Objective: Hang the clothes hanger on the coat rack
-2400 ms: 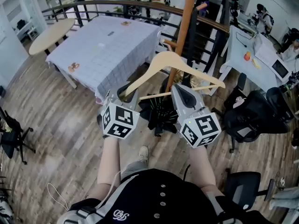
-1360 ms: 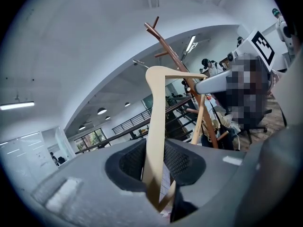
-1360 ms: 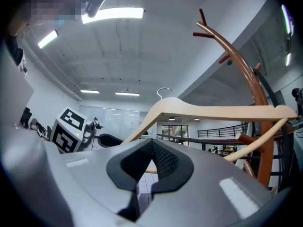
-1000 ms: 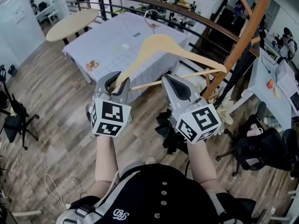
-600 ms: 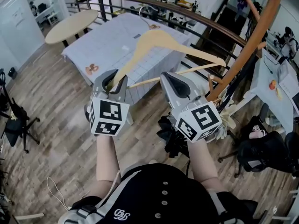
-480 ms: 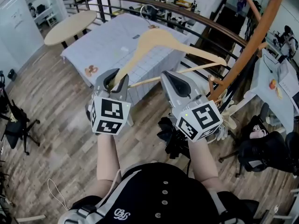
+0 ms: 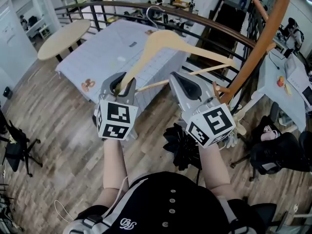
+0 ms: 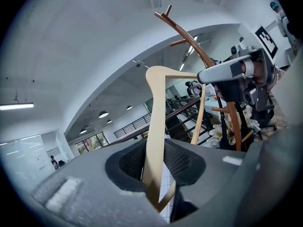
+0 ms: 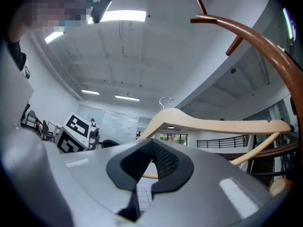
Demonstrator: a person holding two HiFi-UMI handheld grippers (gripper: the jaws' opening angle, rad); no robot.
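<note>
Wooden hanger is held up at twelve o'clock in the head view, with the coat rack at two o'clock. Left gripper view: my left gripper pinches the hanger's end. Right gripper view: my right gripper is slightly spread and pinches nothing, and the hanger crosses just beyond it.

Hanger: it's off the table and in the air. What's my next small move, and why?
Probably carry the hanger rightward in the head view and a little higher, toward the coat rack. The left tool is clamped on its left end, and the metal hook is free, well left of the rack's pole and short of any peg.
</note>
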